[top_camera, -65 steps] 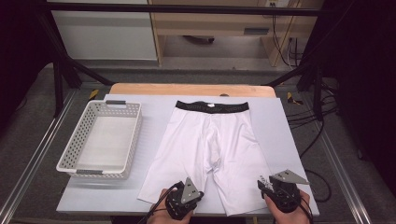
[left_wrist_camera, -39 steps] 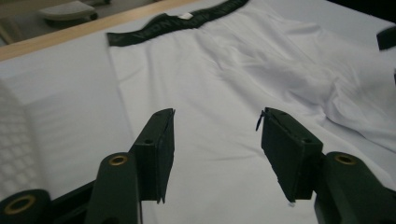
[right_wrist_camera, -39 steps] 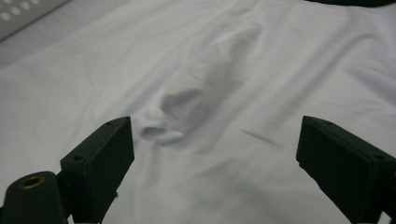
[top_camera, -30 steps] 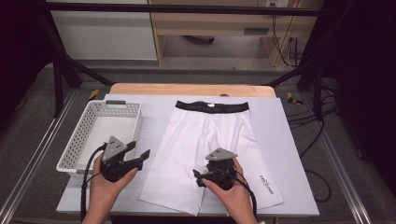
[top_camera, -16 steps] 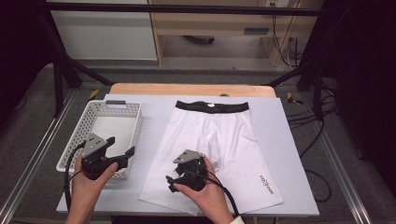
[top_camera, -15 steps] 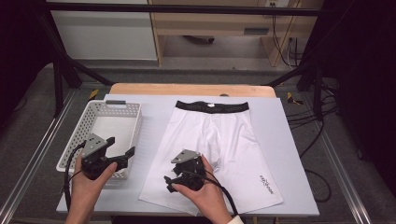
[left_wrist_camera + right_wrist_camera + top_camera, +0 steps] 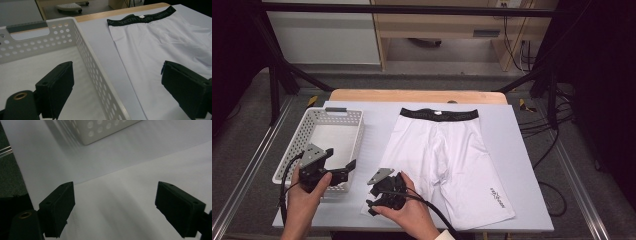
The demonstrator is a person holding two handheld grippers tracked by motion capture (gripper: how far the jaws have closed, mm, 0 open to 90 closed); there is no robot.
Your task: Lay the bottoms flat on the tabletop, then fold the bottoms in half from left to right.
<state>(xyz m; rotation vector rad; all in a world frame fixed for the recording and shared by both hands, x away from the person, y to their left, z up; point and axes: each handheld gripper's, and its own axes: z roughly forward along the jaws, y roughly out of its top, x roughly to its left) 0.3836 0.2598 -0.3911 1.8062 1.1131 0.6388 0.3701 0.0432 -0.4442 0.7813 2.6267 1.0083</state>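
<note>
White shorts (image 7: 452, 160) with a black waistband lie flat on the pale table, legs toward me. My right gripper (image 7: 371, 200) hovers open over the hem of the shorts' left leg; in the right gripper view the white cloth (image 7: 120, 202) lies below the spread jaws (image 7: 115, 192), untouched. My left gripper (image 7: 341, 159) is held above the near right corner of the white perforated basket (image 7: 297, 142). Its jaws (image 7: 116, 75) have just been opening and stand wide, with nothing between them, straddling the basket wall (image 7: 95, 62) with the shorts (image 7: 162, 42) to its right.
The basket is empty and sits at the table's left side; its corner (image 7: 100, 130) lies just beyond the shorts' hem. A wooden strip (image 7: 412, 95) runs along the table's far edge. Bare table top (image 7: 522, 150) lies right of the shorts. Cables hang off the right side.
Both hands have moved left: the right gripper from the middle of the shorts to the left leg's hem, the left gripper out over the basket's corner. The left jaws have spread wider.
</note>
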